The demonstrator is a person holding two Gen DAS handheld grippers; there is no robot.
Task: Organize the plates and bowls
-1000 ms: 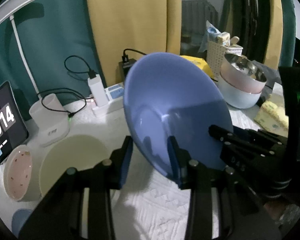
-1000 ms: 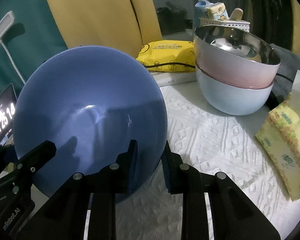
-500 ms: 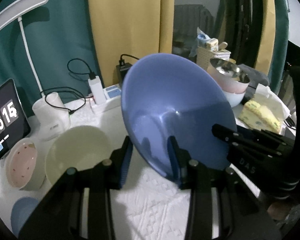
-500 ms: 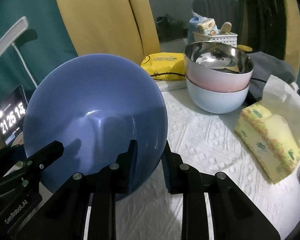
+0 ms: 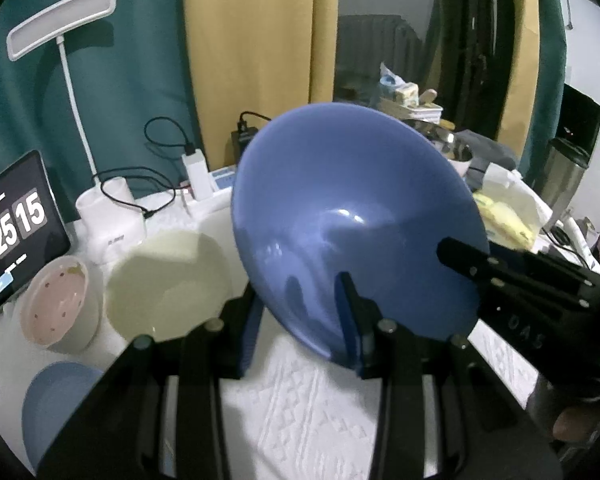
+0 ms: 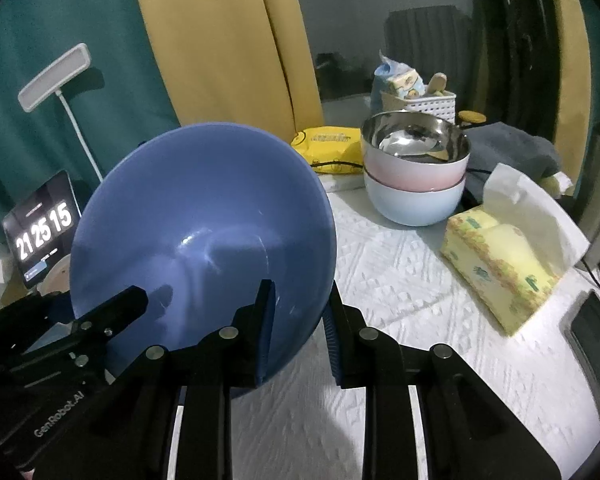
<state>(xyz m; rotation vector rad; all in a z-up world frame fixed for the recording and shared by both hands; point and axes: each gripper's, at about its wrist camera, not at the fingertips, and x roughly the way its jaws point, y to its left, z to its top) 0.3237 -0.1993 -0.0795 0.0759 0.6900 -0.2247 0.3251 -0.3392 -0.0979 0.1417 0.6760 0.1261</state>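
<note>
Lifting the big glossy blue plastic bowl (image 5: 352, 224) higher off the white textured tablecloth (image 6: 404, 280), my left gripper (image 5: 300, 320) and right gripper (image 6: 298, 328) both pinching its rim; stacking on the pink-and-white bowl stack (image 6: 416, 184) comes next, I judge.

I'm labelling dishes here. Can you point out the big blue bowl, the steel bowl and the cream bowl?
big blue plastic bowl (image 6: 204, 216): right wrist view, inner wall.
shiny steel bowl (image 6: 416, 142): right wrist view, inside, atop the stack.
pale cream round bowl (image 5: 168, 280): left wrist view, inside.
</note>
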